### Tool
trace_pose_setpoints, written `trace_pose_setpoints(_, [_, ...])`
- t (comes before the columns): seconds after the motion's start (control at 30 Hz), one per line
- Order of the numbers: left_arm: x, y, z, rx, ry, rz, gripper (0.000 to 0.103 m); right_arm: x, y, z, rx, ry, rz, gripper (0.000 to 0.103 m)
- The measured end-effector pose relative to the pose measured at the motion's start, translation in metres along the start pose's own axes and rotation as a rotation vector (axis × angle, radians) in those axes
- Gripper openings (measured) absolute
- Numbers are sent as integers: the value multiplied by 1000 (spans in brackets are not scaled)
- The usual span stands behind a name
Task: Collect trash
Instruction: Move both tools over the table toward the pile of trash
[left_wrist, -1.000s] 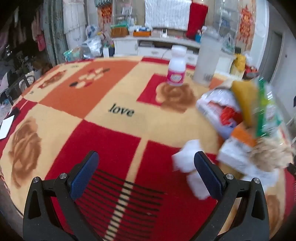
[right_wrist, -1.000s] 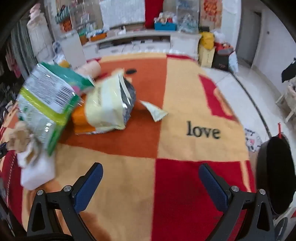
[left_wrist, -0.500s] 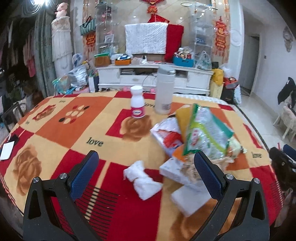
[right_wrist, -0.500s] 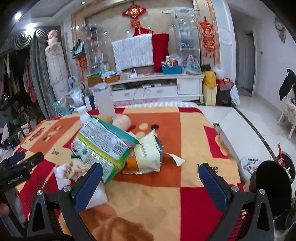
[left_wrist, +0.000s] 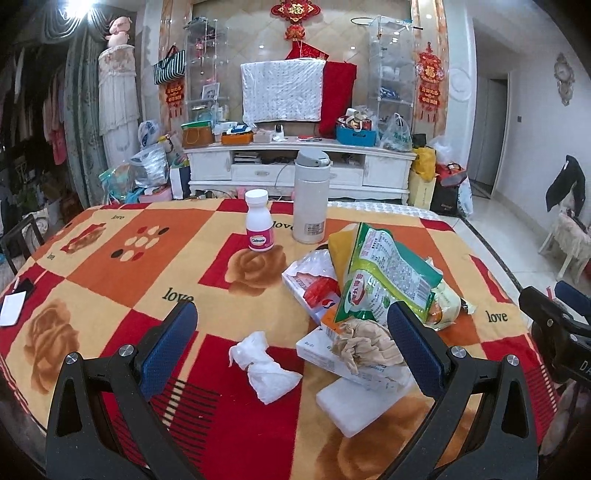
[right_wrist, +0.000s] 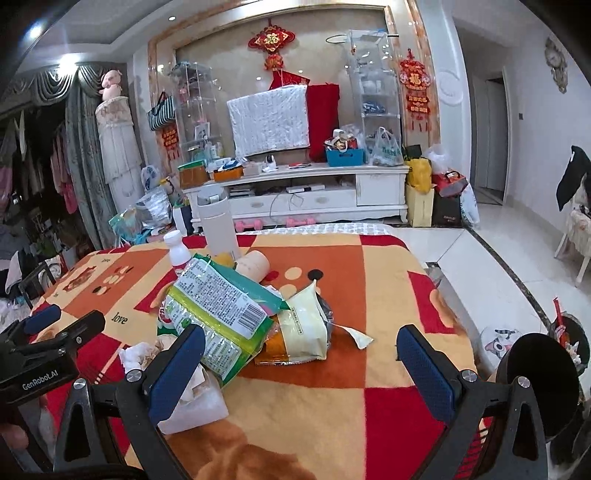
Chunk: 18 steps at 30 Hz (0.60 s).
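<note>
A heap of trash lies on the table under a red, orange and yellow blanket. On top leans a green snack bag. Beside it are a pale yellow pouch, a red and white wrapper, a crumpled brown paper, a flat white box and a white foam block. A crumpled white tissue lies apart on the left. My left gripper is open above the near edge, facing the heap. My right gripper is open too, holding nothing.
A white pill bottle and a tall white thermos stand behind the heap. A phone and a white card lie at the table's left edge. A black bin stands on the floor to the right. A cluttered white cabinet lines the far wall.
Both grippers have pulled back and up from the table over the last second, so the whole heap and the room now show. Both stayed open and nothing was picked up.
</note>
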<state>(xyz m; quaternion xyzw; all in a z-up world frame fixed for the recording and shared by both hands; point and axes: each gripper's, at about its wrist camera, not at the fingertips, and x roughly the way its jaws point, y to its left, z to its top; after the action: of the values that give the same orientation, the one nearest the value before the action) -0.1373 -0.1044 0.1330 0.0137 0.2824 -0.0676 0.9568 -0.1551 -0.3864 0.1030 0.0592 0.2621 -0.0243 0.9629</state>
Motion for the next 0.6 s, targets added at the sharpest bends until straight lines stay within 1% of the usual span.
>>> trace_pose_setpoints(0.17, [-2, -3, 0, 7, -7, 1, 102, -1, -2, 0, 4, -3, -2, 103])
trace_pose_setpoints(0.6, [0, -6, -2, 0, 8, -16, 102, -1, -4, 1, -2, -3, -19, 103])
